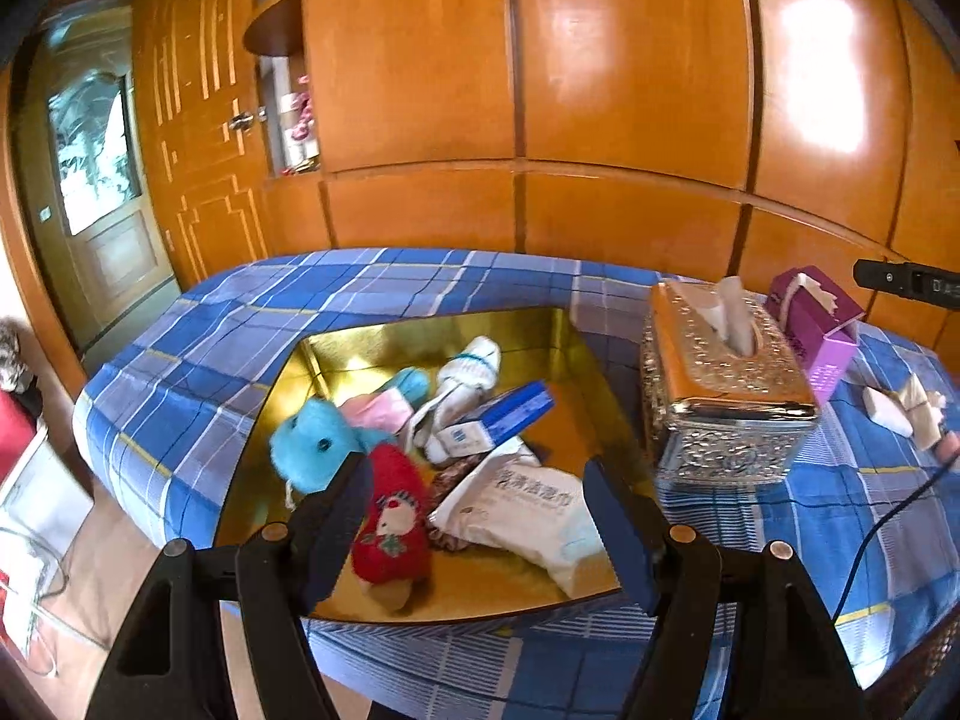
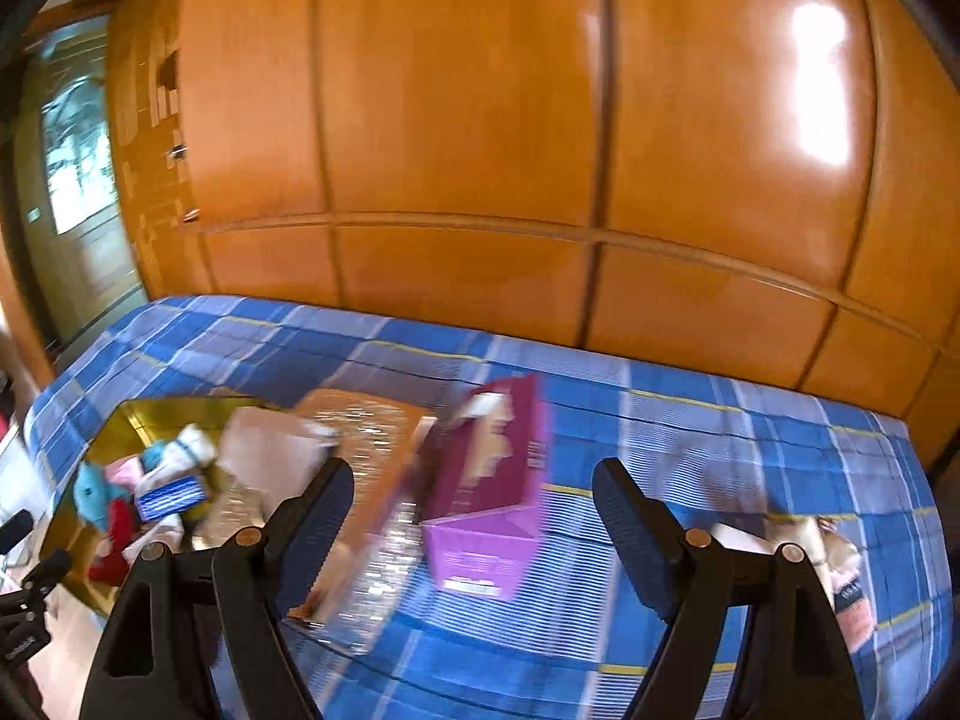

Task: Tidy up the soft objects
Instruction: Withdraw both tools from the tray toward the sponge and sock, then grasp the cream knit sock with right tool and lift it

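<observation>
A gold tray (image 1: 336,354) lies on the blue plaid bed and holds a blue plush toy (image 1: 315,444), a red sock (image 1: 393,516), a white sock (image 1: 468,378), a blue-white box (image 1: 498,420) and a white wipes pack (image 1: 528,510). My left gripper (image 1: 477,522) is open and empty, above the tray's near side. My right gripper (image 2: 471,525) is open and empty, just short of a purple tissue box (image 2: 489,492) on the bed. The tray also shows blurred in the right wrist view (image 2: 120,414). Small soft items (image 2: 840,564) lie right of the right gripper.
An ornate silver tissue holder (image 1: 726,384) stands right of the tray, with the purple tissue box (image 1: 816,324) behind it. Small pale items (image 1: 906,411) and a black cable (image 1: 888,516) lie at the right. An orange wooden wardrobe (image 1: 600,90) stands behind the bed. The floor drops off at the left.
</observation>
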Available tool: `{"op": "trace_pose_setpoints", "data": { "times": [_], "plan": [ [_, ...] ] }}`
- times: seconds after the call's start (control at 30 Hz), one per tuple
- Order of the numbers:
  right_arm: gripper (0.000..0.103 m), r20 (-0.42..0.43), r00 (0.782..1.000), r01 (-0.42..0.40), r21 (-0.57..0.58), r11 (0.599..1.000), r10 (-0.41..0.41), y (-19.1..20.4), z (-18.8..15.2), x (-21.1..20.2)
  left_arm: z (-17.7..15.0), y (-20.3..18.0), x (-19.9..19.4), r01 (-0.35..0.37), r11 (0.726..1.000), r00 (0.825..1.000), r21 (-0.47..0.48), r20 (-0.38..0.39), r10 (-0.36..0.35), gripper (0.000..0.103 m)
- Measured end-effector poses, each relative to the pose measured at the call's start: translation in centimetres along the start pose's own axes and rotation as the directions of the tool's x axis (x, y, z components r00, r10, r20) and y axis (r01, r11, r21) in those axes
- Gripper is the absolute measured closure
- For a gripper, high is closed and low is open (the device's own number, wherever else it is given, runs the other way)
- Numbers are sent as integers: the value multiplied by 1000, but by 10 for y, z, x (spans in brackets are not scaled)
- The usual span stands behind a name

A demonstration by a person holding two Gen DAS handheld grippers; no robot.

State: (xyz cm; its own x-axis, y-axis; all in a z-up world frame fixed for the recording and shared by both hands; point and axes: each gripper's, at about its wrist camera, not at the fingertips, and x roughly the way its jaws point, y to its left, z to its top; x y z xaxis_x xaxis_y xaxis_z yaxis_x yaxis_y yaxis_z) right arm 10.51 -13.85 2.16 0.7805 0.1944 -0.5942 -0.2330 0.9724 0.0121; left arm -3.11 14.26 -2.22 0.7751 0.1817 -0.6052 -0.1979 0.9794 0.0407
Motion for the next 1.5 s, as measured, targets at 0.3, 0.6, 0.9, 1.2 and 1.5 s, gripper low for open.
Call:
{"op": "trace_pose_setpoints", "data": {
  "times": [0.3, 0.6, 0.9, 1.2, 1.5],
  "plan": [
    [20, -9, 993, 117, 140, 983, -117, -79, -15, -8, 16, -39, -8, 70, 993, 997, 97, 27, -73, 30],
    [20, -36, 964, 262, 285, 922, -263, -164, -27, -14, 29, -86, -17, 146, 967, 987, 207, 41, -157, 30],
    [20, -83, 872, 464, 455, 760, -482, -254, -47, -7, 35, -135, -24, 215, 925, 971, 314, 33, -237, 30],
    [20, -171, 878, 439, 659, 611, -447, -313, -88, -12, 43, -187, -26, 273, 875, 950, 401, 29, -310, 30],
    [20, -190, 898, 404, 713, 573, -396, -319, -99, -9, 39, -231, -24, 325, 824, 931, 464, -6, -364, 30]
  ]
}}
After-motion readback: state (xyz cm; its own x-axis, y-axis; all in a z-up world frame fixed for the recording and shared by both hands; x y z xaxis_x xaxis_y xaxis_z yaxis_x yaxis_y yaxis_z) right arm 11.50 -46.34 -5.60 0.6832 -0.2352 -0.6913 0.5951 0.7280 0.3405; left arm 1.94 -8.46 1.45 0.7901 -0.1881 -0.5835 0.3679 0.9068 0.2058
